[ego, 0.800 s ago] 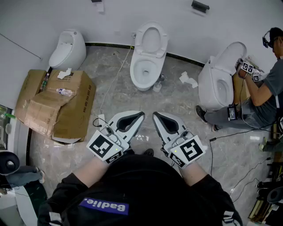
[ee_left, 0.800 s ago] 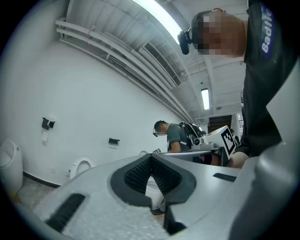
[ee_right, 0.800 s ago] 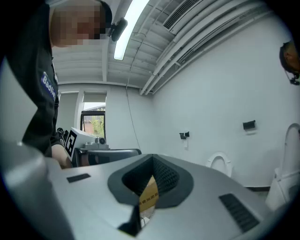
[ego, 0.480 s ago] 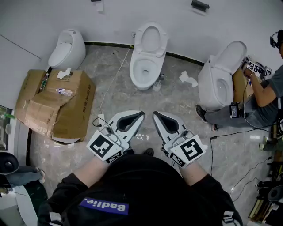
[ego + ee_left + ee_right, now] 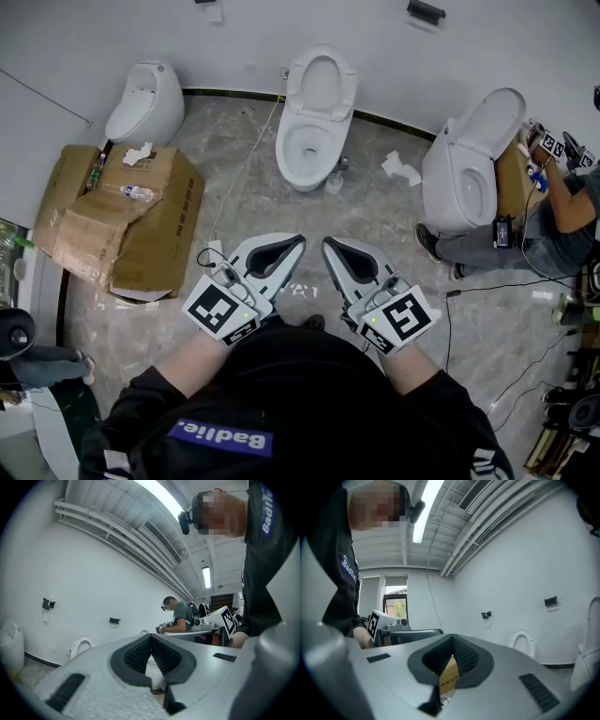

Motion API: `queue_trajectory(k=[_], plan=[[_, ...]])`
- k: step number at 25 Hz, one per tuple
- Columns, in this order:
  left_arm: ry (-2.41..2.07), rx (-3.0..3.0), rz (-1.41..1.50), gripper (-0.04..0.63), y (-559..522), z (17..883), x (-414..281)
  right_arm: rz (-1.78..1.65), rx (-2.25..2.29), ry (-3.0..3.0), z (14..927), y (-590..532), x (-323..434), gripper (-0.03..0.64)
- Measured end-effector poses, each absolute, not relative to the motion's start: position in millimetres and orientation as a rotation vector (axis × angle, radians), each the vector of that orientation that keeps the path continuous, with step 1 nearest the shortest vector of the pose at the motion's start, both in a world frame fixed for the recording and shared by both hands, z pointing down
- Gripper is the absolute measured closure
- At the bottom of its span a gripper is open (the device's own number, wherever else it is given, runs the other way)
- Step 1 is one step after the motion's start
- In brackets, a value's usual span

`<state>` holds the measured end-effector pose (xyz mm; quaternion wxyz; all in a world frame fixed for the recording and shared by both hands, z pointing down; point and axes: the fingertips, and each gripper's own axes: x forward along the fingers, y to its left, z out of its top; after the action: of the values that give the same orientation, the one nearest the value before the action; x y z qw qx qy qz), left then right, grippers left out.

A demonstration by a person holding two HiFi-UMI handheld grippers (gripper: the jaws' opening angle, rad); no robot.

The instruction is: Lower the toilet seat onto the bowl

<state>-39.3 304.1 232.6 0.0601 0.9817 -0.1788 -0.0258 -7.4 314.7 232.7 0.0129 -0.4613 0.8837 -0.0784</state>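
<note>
"White ceramic toilet [image 5: 314,122] — where is it?"

"Against the far wall, at the middle of the head view, on a grey marbled floor [image 5: 394,225]. Its white oval seat [image 5: 322,82] stands raised, leaning back toward the wall. The open bowl [image 5: 305,150] is below it."

"And the two tongs?"

"Both are low in the frame, close to the person's black-sleeved arms and well apart from the toilet. The left grey-and-white gripper [image 5: 300,240] has its jaws closed tip to tip with nothing between them. The right grey-and-white gripper [image 5: 326,243] is the same — tips together, empty. They sit side by side, pointing toward the toilet."

"Anything else around?"

"A crumpled brown cardboard box [image 5: 122,220] lies at left with a clear plastic bottle [image 5: 138,195] on it. A white egg-shaped ceramic fixture [image 5: 142,105] stands behind the box. At right, a second person [image 5: 562,220] crouches beside another white toilet [image 5: 464,183]."
</note>
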Motion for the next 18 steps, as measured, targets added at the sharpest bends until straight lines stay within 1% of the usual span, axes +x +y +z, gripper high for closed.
queue_trajectory(k=[10,18], plan=[[-0.615,2.957,-0.092,0.581,294.8,242.4,-36.4,-0.249,-1.410,2.782,244.9,310.0,5.2,0.592],[-0.587,2.957,-0.108,0.581,234.1,249.9,-37.7,-0.248,-1.440,2.799,254.5,250.7,4.2,0.592]])
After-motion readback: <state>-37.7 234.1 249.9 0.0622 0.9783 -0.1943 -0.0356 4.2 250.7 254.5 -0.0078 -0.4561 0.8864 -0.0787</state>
